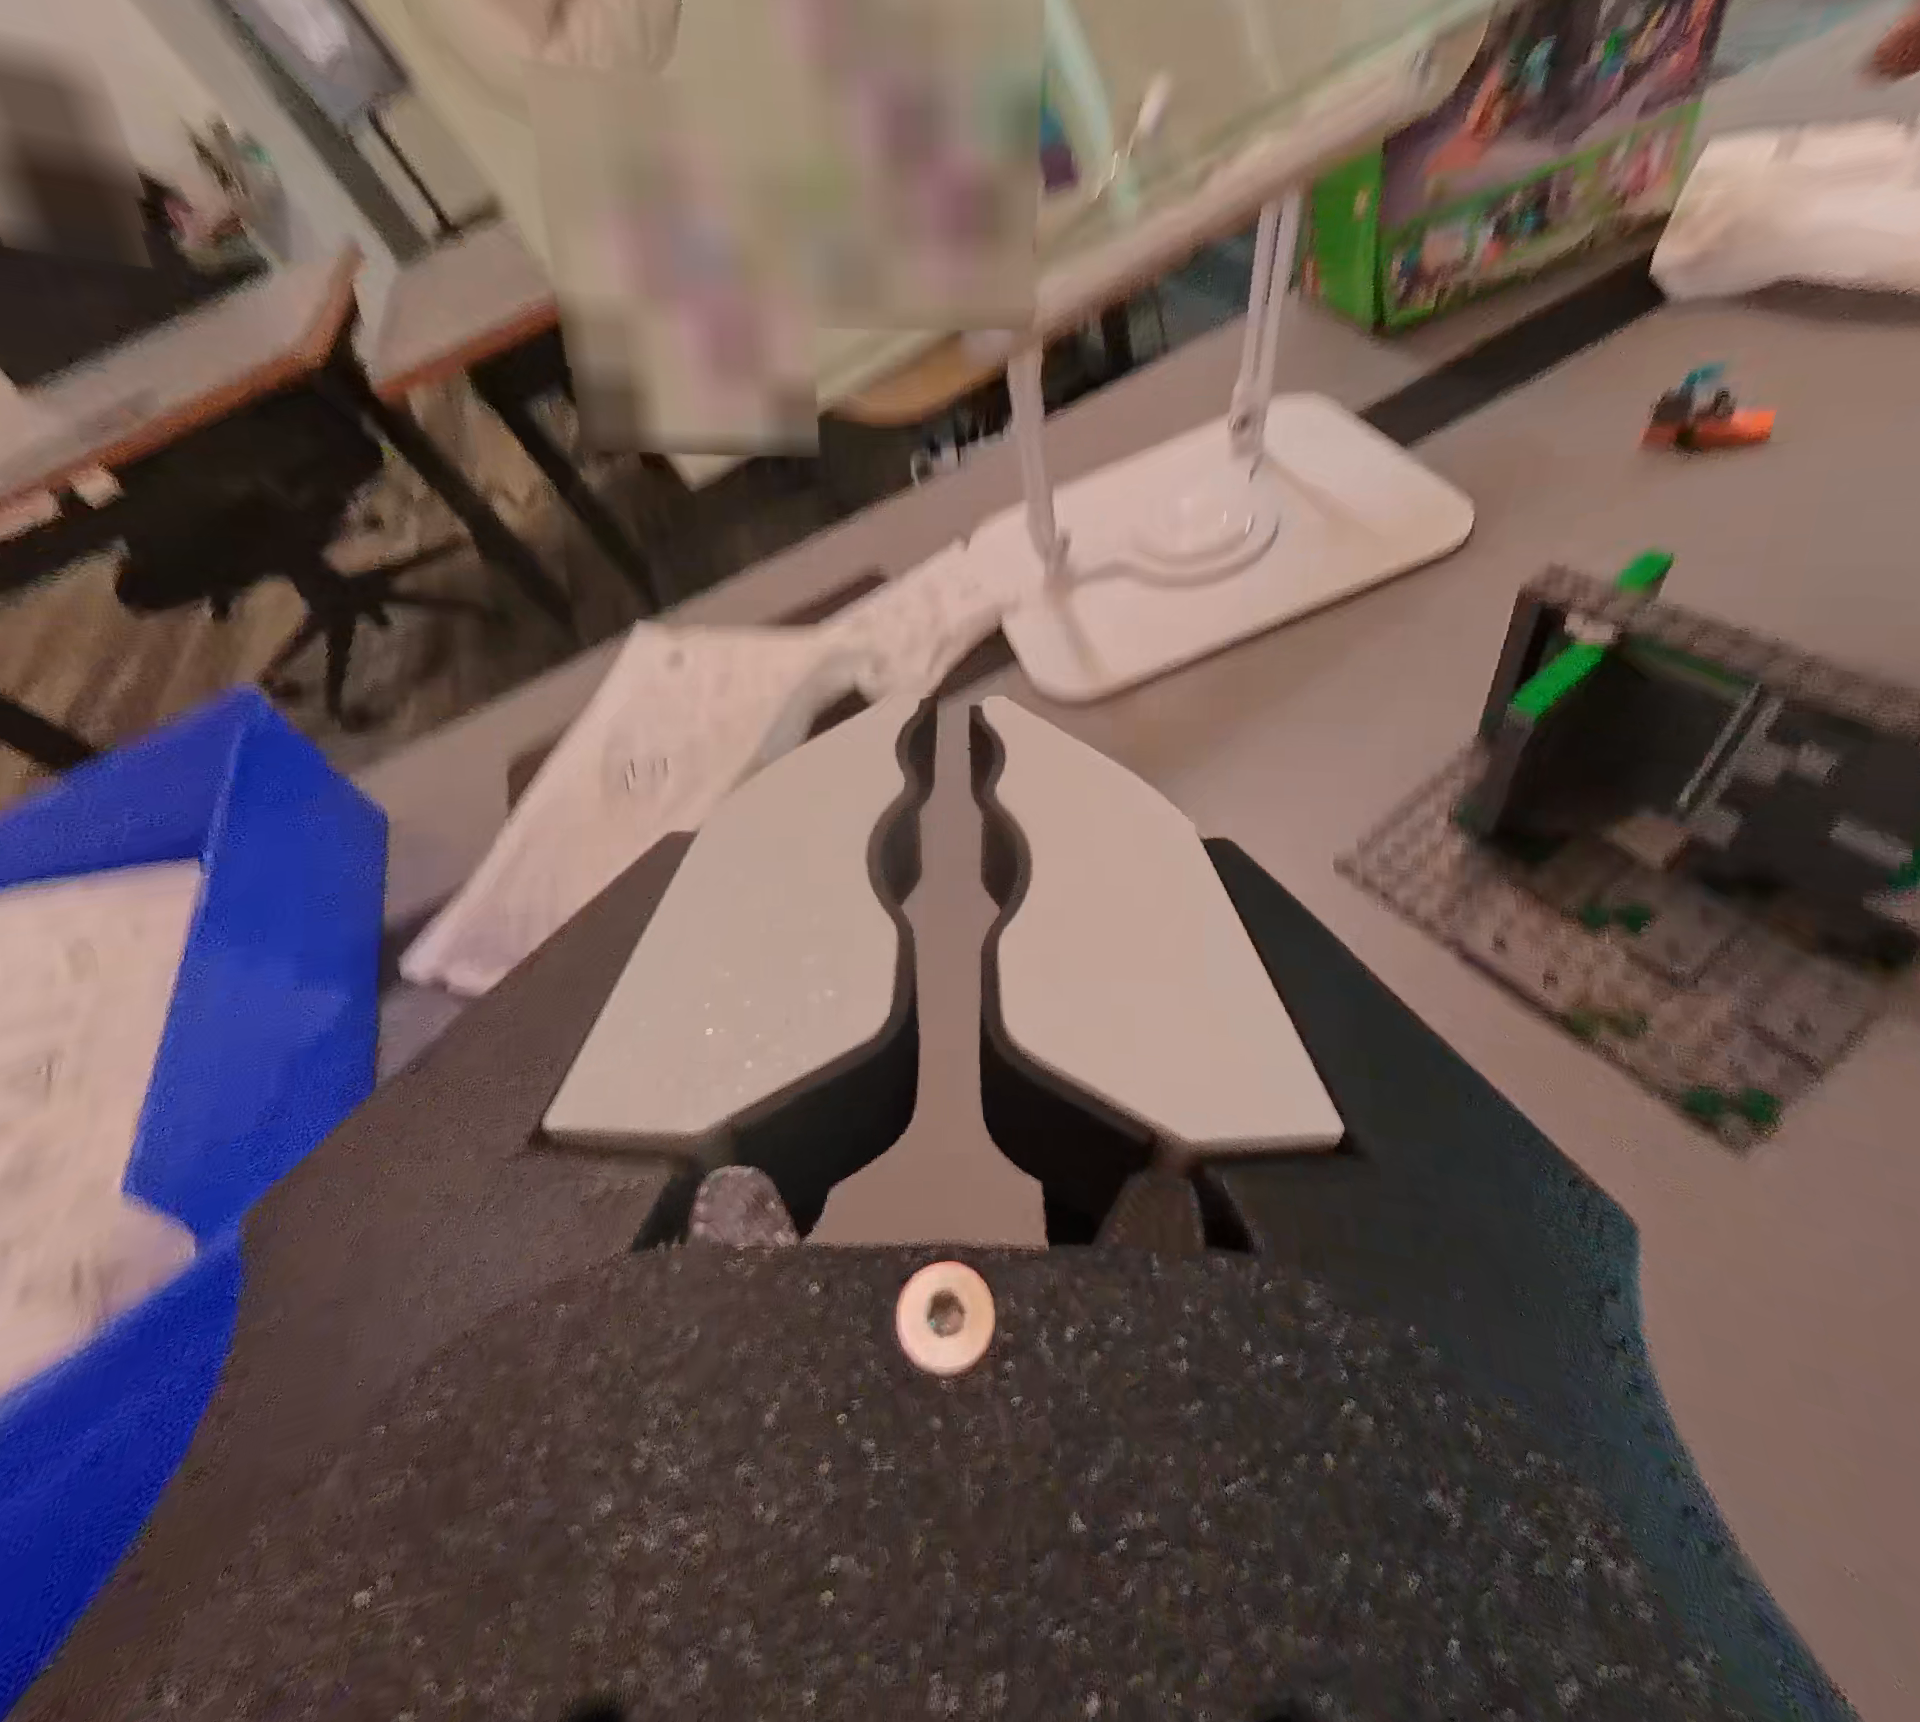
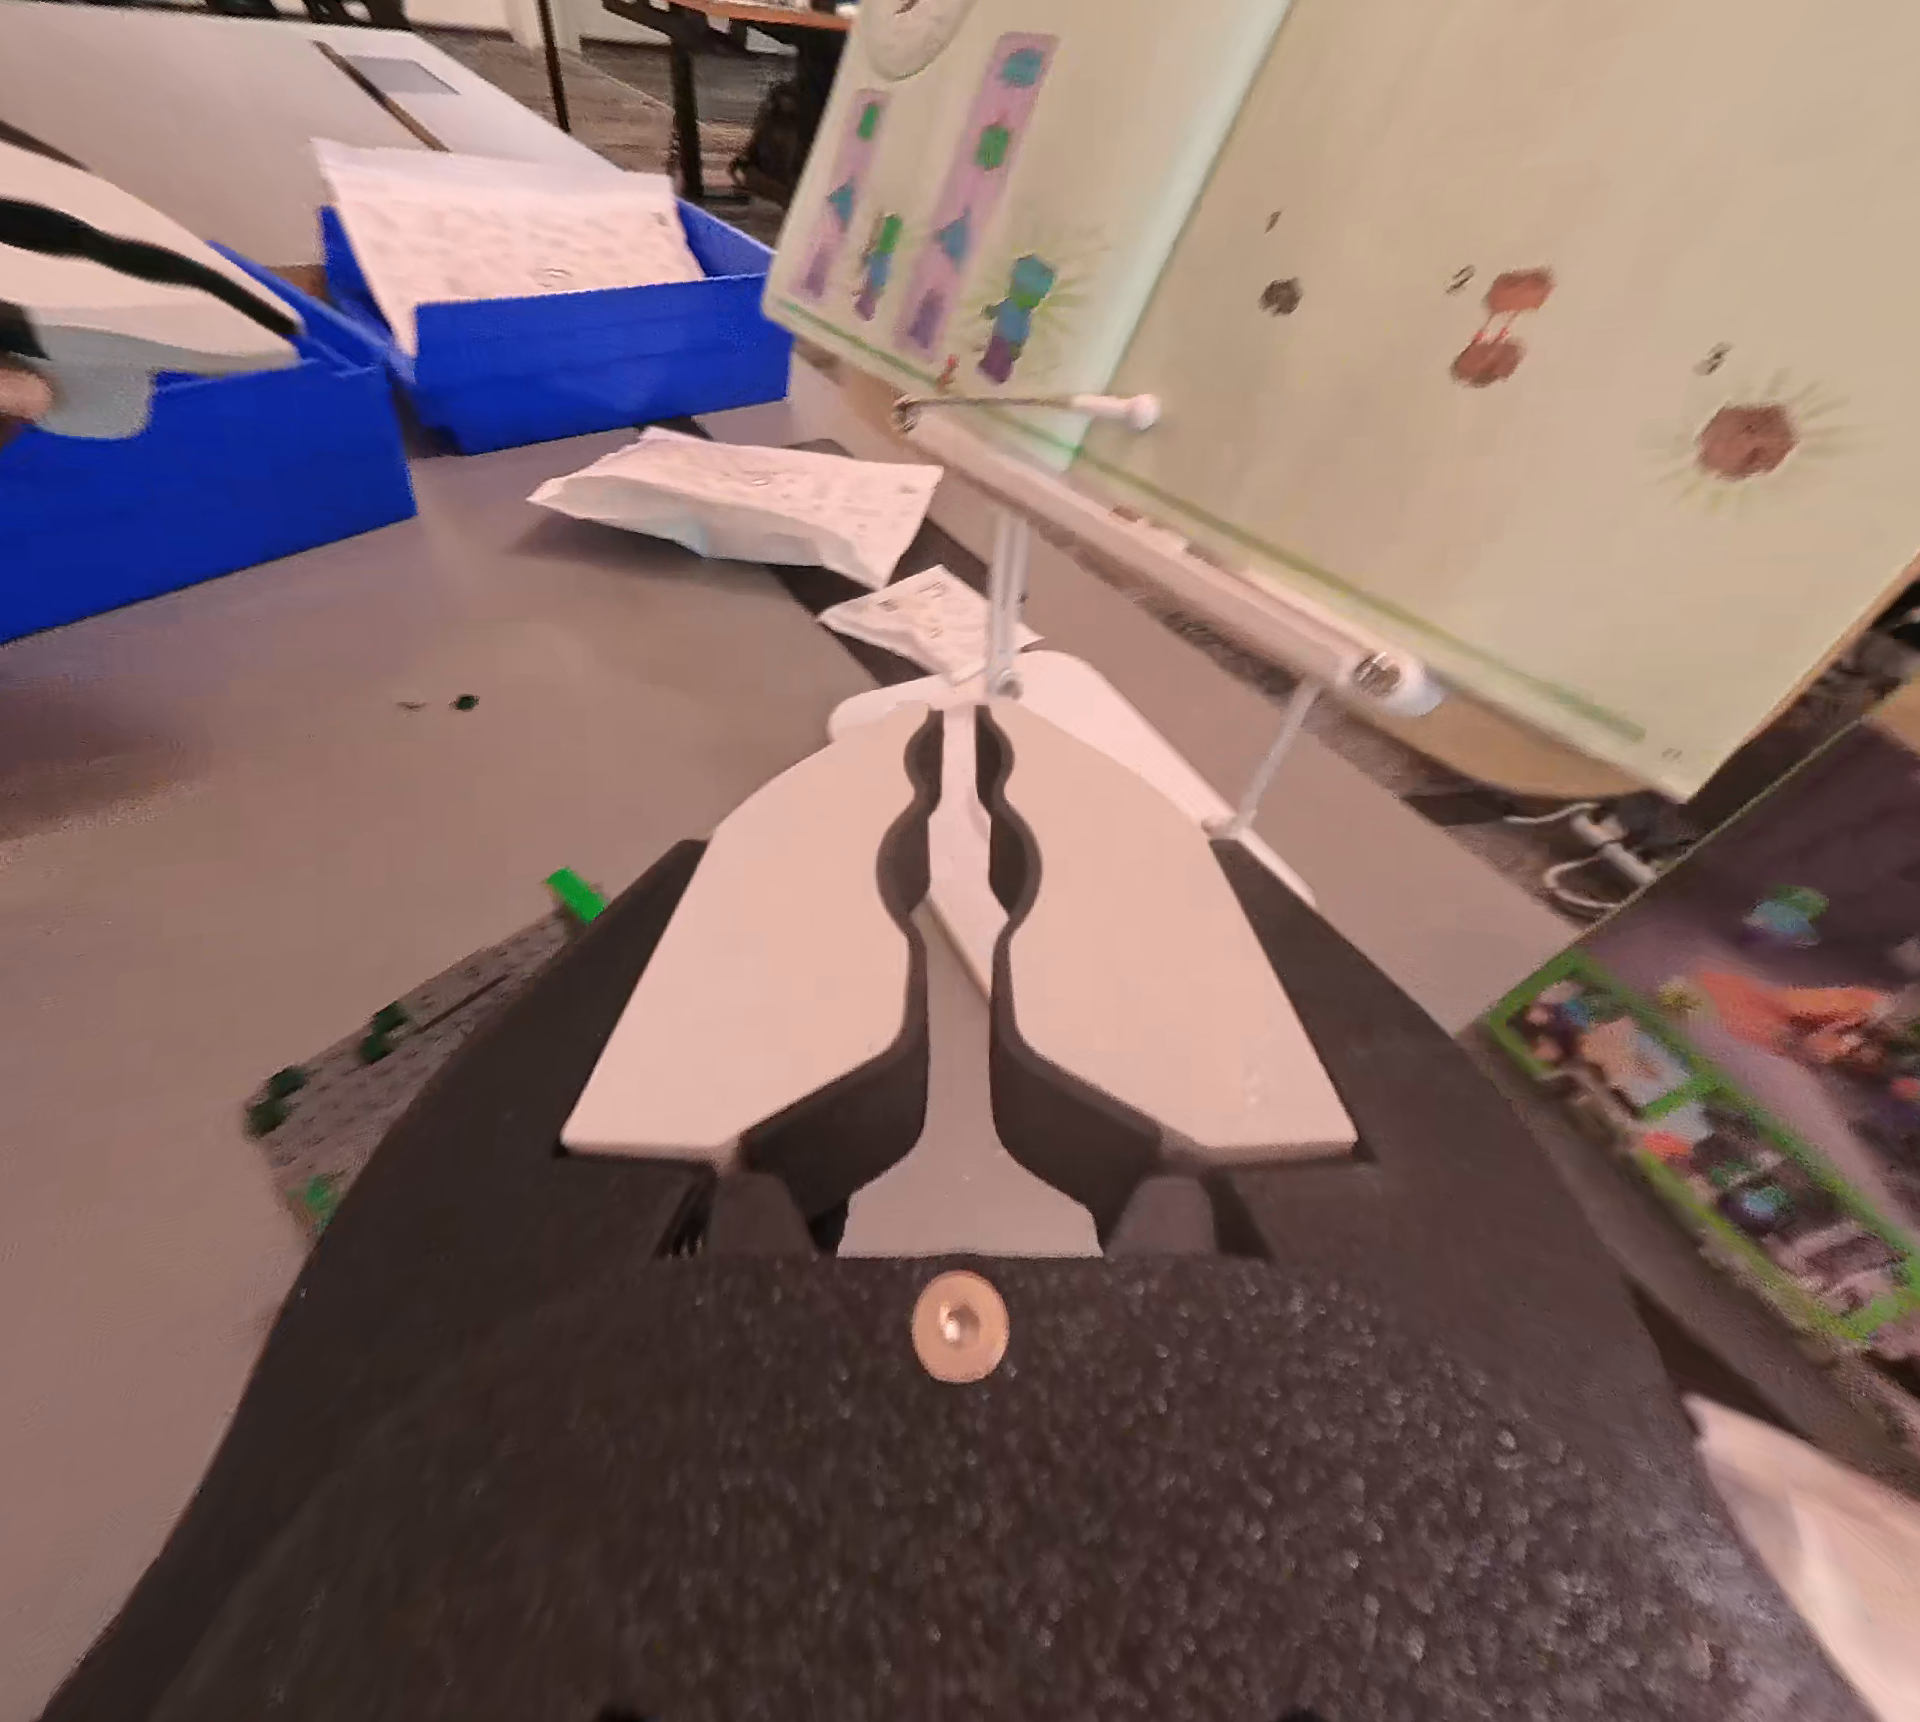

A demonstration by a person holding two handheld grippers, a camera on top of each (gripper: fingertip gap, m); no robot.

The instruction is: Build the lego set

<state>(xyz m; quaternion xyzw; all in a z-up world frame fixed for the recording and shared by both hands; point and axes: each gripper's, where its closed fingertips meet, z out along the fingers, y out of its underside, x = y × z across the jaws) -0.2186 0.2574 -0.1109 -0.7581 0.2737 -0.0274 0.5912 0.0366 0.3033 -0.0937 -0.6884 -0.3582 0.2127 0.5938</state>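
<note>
Scene: we hold both grippers above a grey bench [image 1: 1247, 841], mid-build, nothing in hand.
Left gripper [image 1: 951, 722]: jaws nearly closed, a thin slit between them, empty; it hangs between the blue bin [image 1: 260, 924] and the build.
Right gripper [image 2: 951, 732]: jaws likewise drawn to a narrow gap and empty, pointing at the white stand [image 2: 1091, 737] that props the open booklet [image 2: 1351, 218].
Build [image 1: 1683, 799]: a dark structure with green bricks on a grey baseplate, on the bench to the left gripper's right; in the right wrist view only its corner shows by the gripper body.
Bags [image 2: 748, 509]: white parts bags lie flat near the stand; more sit in the bins.
Box [image 1: 1538, 155]: the set's box stands behind the stand.
Risk, stand: we judge the right gripper close enough to knock the thin legs and tip the booklet onto the build.
Risk, grip: jaws this narrow must widen first, or they will push a brick or bag away.
Risk, strays: small green bits [image 2: 462, 702] loose on the bench could be swept off.
</note>
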